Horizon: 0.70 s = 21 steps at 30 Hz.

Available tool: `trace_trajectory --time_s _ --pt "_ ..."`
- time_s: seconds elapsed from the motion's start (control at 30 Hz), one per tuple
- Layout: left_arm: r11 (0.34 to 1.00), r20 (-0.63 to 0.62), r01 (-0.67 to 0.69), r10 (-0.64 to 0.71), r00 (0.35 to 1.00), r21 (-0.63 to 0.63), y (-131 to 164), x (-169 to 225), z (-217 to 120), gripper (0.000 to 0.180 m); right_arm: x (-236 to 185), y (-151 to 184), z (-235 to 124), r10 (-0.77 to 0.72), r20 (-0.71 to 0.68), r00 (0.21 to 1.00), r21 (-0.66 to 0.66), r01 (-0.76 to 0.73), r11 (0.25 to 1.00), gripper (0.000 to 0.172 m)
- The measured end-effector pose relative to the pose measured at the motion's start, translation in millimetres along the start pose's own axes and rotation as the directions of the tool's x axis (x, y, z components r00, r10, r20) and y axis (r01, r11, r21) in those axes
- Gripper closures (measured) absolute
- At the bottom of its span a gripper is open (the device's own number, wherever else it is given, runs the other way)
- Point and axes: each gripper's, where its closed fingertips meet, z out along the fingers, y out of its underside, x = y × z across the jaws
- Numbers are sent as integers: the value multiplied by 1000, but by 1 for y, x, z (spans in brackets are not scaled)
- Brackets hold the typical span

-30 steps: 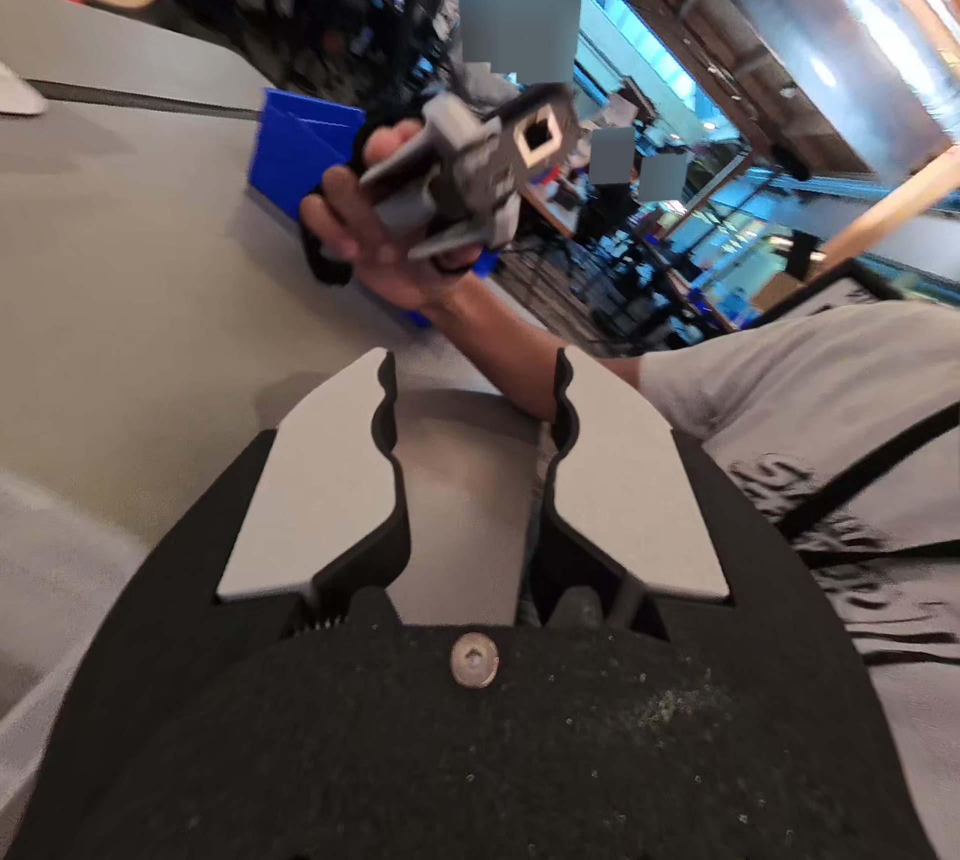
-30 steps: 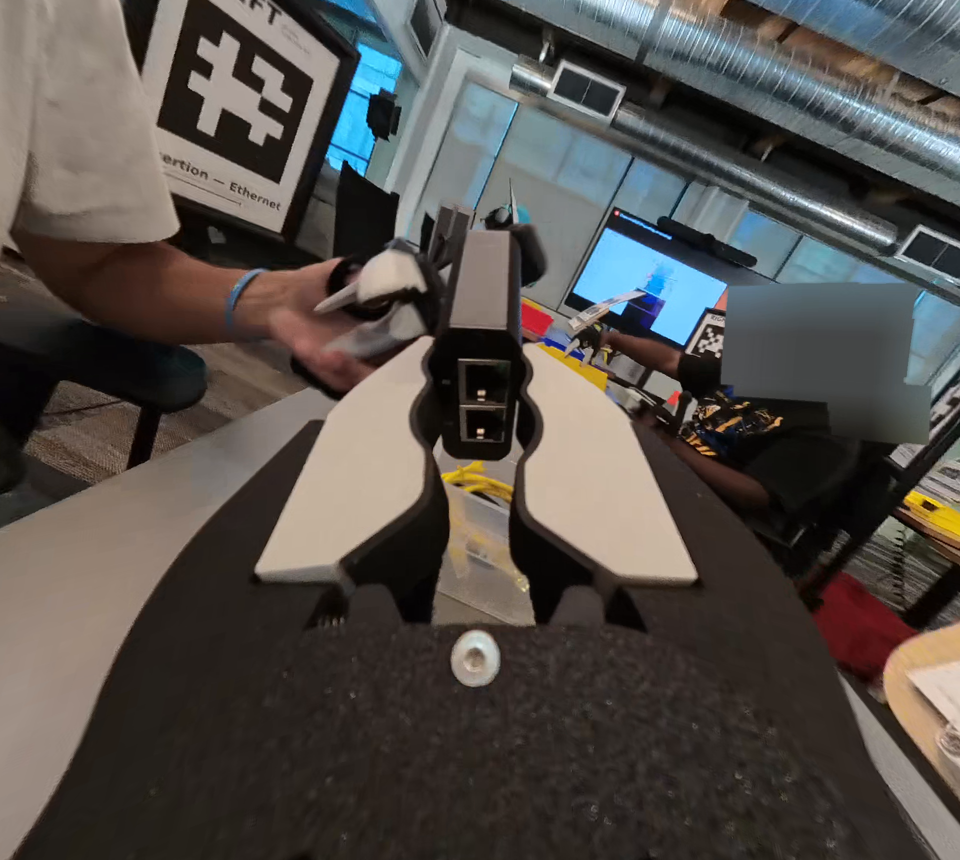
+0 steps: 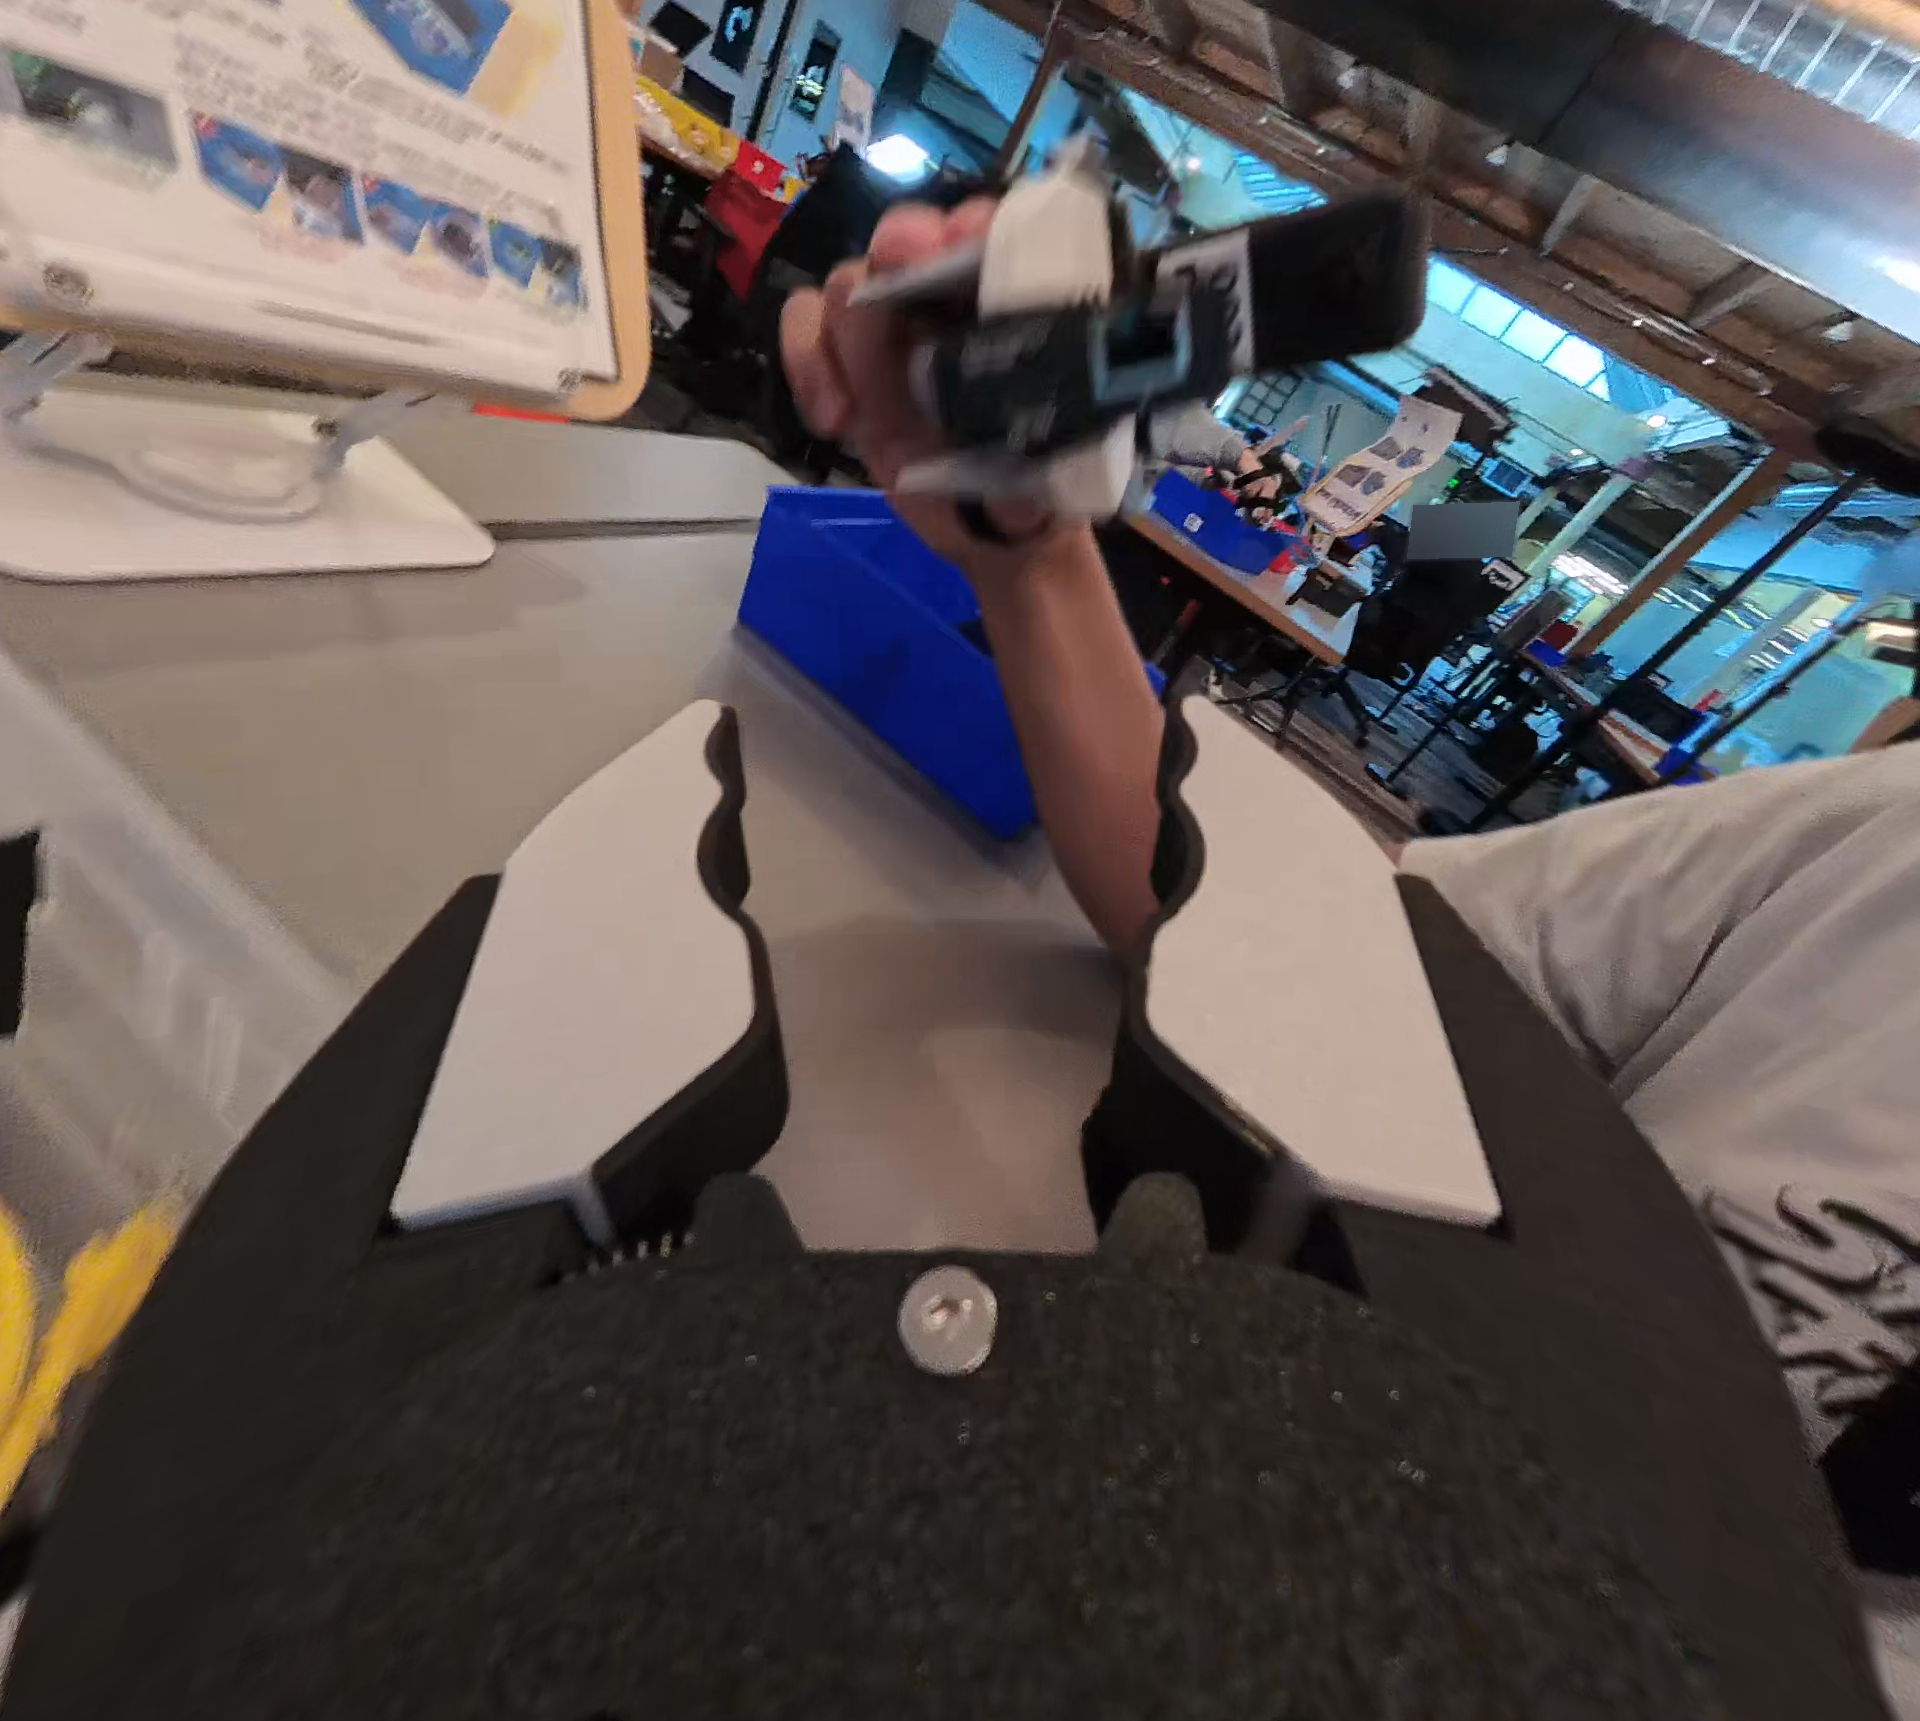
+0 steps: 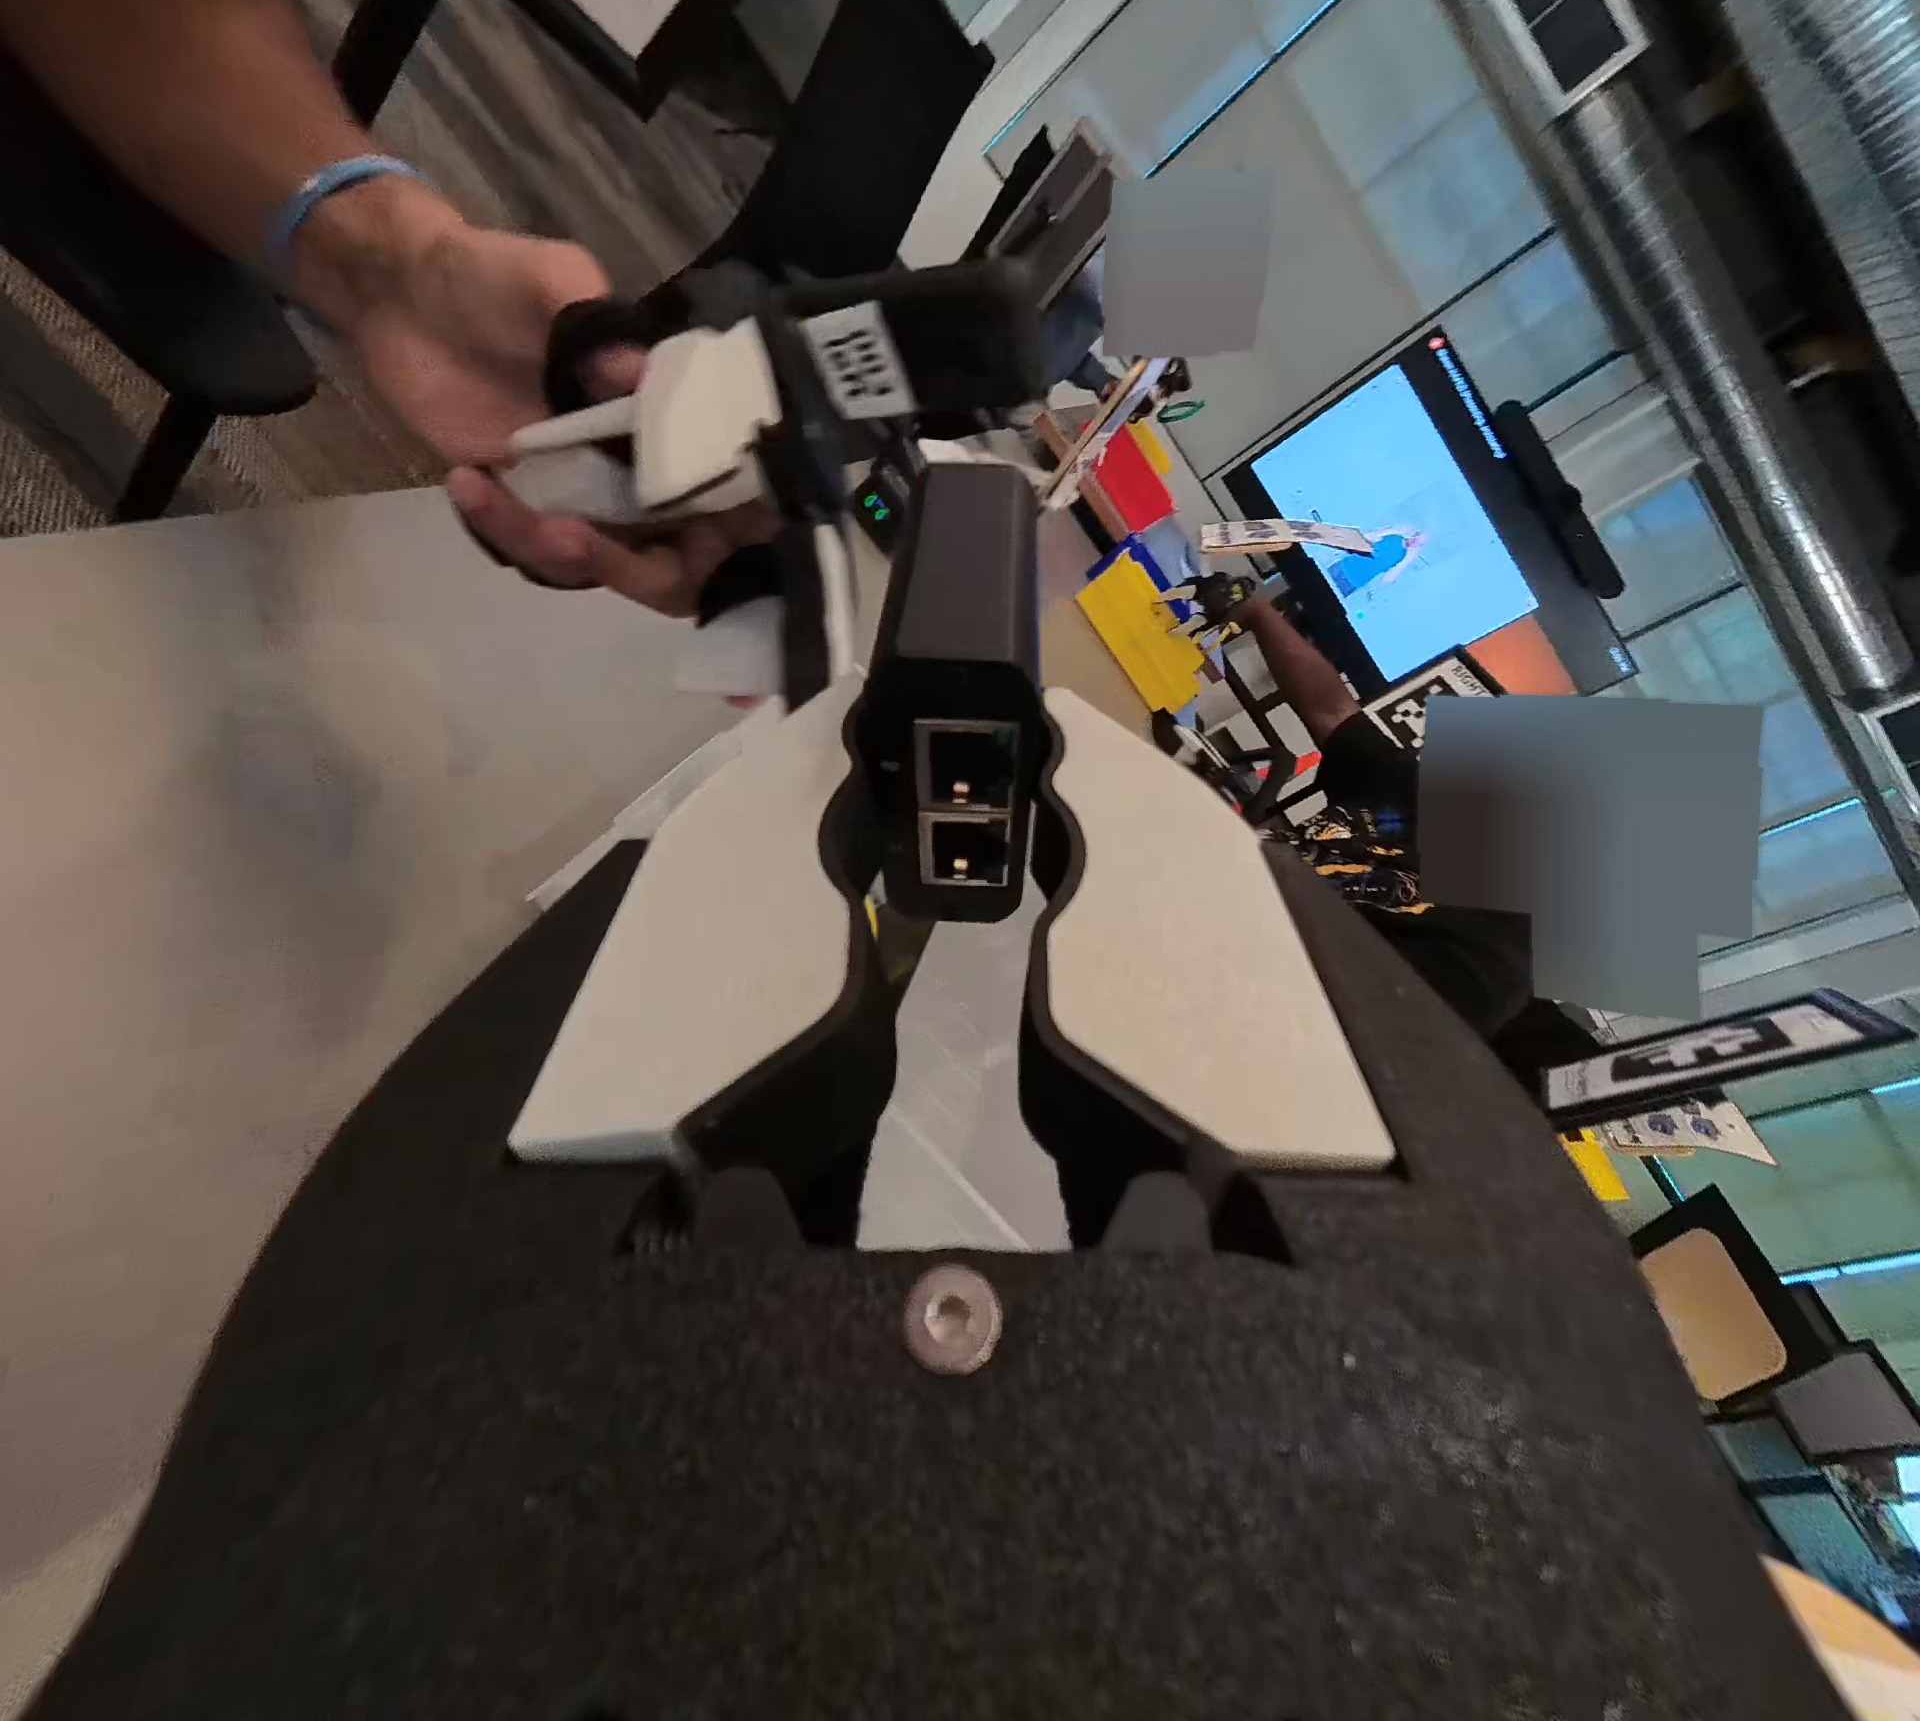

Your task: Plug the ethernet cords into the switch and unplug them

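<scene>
My right gripper (image 4: 951, 736) is shut on a small black switch (image 4: 961, 591). Both pads press its sides, and it is held up in the air with its two empty ports facing the camera. My left gripper (image 3: 951, 715) is open and empty above the grey table (image 3: 364, 736). In the left wrist view the right gripper (image 3: 1091, 352), held in a hand, shows blurred higher up. In the right wrist view the left gripper (image 4: 727, 424), held in a hand, shows just left of the switch. A blurred yellow cord (image 3: 62, 1308) lies at the lower left edge.
A blue bin (image 3: 862, 632) stands on the table ahead of my left gripper. An instruction board on a white stand (image 3: 291, 113) is at the far left. The person's arm (image 3: 1081, 736) crosses between the fingers. Other people and tables are in the background. Some 7 centimeters of space lies between my two pairs of fingers.
My left gripper's jaws have opened wider, still empty, and its view has swung toward the board. My right gripper has tilted but keeps the switch in the same grasp.
</scene>
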Motion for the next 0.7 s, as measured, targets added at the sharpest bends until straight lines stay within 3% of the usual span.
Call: trace_trajectory --time_s 0.07,0.2,0.23,0.33,0.43,0.57,0.7 --pt "1000 -32 -10 9 999 -5 -17 9 12 102 -7 3 9 -23 24 999 -43 24 999 148" --pt "998 -35 2 -4 999 -63 -19 12 28 108 -21 8 24 -30 67 997 -76 35 996 148" --pt "998 -23 22 -23 999 -57 -20 9 28 117 -23 13 27 -39 77 996 -102 46 994 148" --pt "995 11 73 -73 997 -68 -19 2 27 119 -23 20 30 -39 80 996 -138 50 989 147" --pt "996 116 35 -26 993 -81 -22 -3 28 119 -19 27 32 -45 49 998 -177 53 983 148" --pt "990 276 -64 96 956 -123 -30 -16 35 119 -11 53 27 -63 -11 998 -380 54 923 144" --pt "974 349 -130 189 918 -186 -31 -21 52 119 -6 79 14 -61 -87 994 -580 -1 815 137"
